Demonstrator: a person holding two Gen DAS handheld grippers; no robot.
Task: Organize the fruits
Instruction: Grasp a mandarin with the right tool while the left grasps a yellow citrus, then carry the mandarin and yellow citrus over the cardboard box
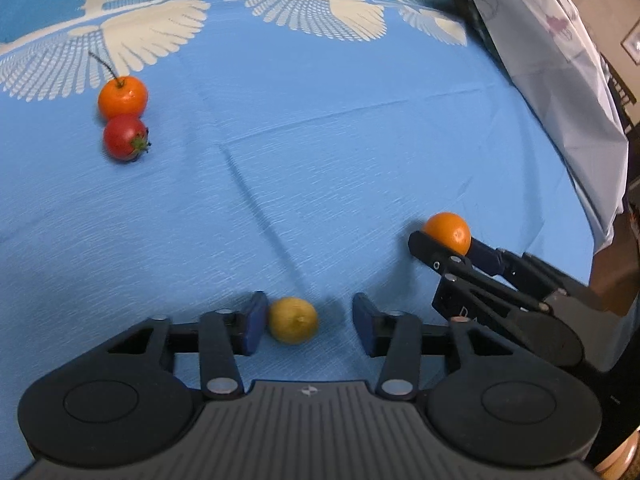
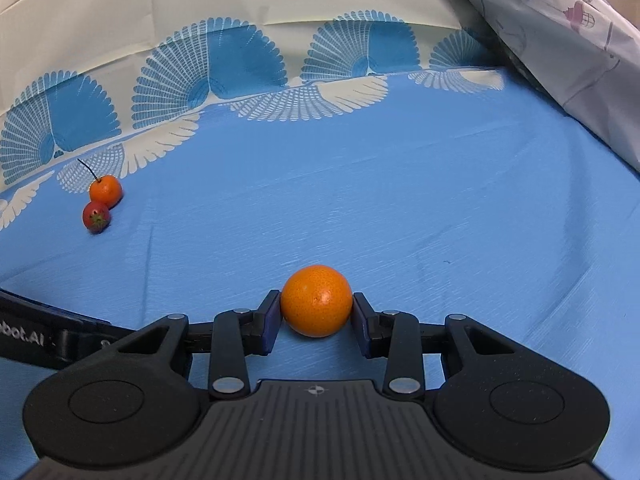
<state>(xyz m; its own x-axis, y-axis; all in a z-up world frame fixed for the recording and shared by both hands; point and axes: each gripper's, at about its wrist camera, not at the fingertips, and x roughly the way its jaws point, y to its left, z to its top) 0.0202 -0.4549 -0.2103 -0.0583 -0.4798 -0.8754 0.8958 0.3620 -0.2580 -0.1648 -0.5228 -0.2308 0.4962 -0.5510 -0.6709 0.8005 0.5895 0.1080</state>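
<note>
A small yellow lemon [image 1: 293,320] lies on the blue cloth [image 1: 320,160] between the fingers of my left gripper [image 1: 310,316]. It touches the left pad only, with a clear gap to the right pad, so the gripper is open. My right gripper [image 2: 316,312] is shut on an orange [image 2: 316,306], both pads pressing its sides; the left wrist view shows this orange [image 1: 448,232] at the right. Far to the left an orange with a stem [image 1: 123,98] and a red tomato [image 1: 124,138] rest touching each other.
The blue cloth has a cream and blue fan-patterned border [image 2: 208,76] along the far side. A pale printed fabric [image 2: 560,40] hangs along the right edge. My left gripper's body [image 2: 40,338] shows at the left edge of the right wrist view.
</note>
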